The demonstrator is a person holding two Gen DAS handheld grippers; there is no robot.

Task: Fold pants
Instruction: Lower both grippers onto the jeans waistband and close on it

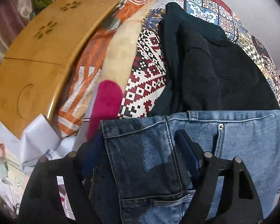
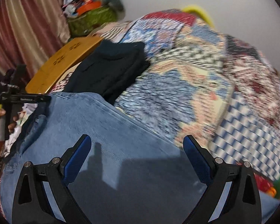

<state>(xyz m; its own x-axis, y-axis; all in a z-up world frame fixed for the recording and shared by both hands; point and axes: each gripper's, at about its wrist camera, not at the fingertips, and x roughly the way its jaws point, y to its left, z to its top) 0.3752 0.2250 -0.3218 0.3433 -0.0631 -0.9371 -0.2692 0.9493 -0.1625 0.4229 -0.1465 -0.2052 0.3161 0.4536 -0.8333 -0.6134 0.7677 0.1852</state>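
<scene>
— While the left wrist camera looks steeply down, what lies under it?

— Blue jeans (image 1: 177,149), spread on a patchwork bedspread (image 1: 149,78). The waistband with its rivet runs across the upper edge, and a back pocket sits between the fingers of the left gripper (image 1: 134,149). One blue-padded finger (image 1: 186,149) rests on top of the denim; the other is hidden behind the fabric's edge on the left. The jaws stand fairly wide with denim between them — I cannot tell whether the pads are pressing on it.

— And beyond the jeans?

— A dark garment (image 1: 214,71), folded, lies just past the waistband, touching it. To the left are a wooden lap tray (image 1: 39,59) with flower-shaped cutouts, an orange-striped pillow (image 1: 80,85) and a pink fuzzy item (image 1: 106,100).

— Now the right wrist view?

— Much of it is motion-blurred, especially the bedspread (image 2: 196,78). The jeans (image 2: 121,130) fill the lower half as a broad smooth stretch of denim. The right gripper (image 2: 136,149) hovers over it with both blue pads (image 2: 80,153) spread apart, grasping nothing — its shadow falls on the cloth below.

— Anything else there?

— At the far left a hand (image 2: 1,119) holds the handle of the other gripper at the jeans' edge. The dark garment (image 2: 110,69) lies beyond the denim, the wooden tray (image 2: 61,63) behind it, a green basket (image 2: 91,18) heaped with things farther back, beside a pink curtain (image 2: 28,28).
</scene>
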